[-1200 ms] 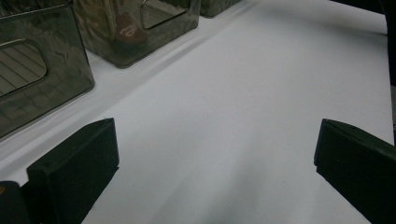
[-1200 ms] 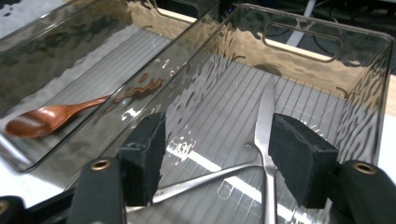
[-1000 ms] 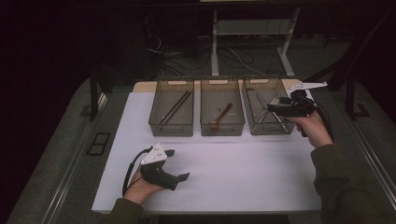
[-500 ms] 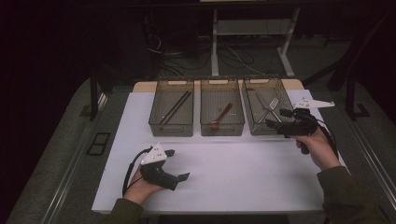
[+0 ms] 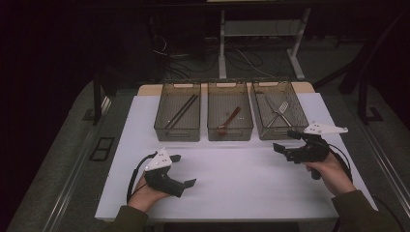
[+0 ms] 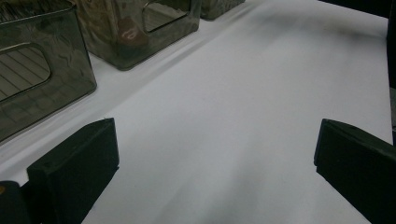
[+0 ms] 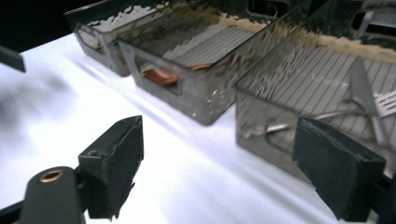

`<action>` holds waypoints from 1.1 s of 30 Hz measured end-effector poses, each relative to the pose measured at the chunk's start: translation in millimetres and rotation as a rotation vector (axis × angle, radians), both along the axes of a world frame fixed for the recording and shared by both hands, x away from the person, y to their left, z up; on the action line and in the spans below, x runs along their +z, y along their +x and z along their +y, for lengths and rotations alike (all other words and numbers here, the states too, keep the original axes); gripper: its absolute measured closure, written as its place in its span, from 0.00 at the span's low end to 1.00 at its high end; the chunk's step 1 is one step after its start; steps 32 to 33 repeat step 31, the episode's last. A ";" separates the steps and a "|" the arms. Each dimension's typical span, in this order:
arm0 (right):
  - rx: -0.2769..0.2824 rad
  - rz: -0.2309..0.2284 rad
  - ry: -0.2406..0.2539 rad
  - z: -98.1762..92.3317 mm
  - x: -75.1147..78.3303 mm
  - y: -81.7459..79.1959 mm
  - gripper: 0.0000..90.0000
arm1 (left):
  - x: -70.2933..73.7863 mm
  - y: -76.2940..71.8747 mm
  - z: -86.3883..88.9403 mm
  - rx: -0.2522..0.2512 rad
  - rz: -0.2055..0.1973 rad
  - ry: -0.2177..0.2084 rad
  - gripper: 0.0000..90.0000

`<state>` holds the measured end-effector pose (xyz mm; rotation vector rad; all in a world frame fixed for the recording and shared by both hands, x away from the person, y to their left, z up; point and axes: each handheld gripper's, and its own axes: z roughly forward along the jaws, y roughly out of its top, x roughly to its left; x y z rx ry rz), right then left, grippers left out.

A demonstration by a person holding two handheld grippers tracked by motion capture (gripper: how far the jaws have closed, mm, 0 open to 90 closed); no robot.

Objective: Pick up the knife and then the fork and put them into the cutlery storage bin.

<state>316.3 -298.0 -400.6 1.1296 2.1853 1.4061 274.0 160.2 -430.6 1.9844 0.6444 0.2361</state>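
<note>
Three smoky clear bins stand in a row at the far side of the white mat. The left bin holds dark chopsticks, the middle bin a reddish-brown spoon, the right bin a metal fork and other cutlery. My right gripper hovers just in front of the right bin. Its jaws have just been opening and stand open with nothing between them. My left gripper rests open and empty over the near left of the mat.
Beyond the table's far edge are a desk frame's legs and cables on a dark floor. Grey table margins flank the mat. The bins' near walls rise ahead of the left gripper.
My right hand has drawn back from above the right bin toward the near side and sunk a little. The left hand has stayed put.
</note>
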 end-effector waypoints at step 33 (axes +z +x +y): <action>0.069 0.021 -0.008 -9.2 -44.3 -52.9 0.15 | 1.7 -2.4 -0.1 -0.008 -0.008 -0.003 0.00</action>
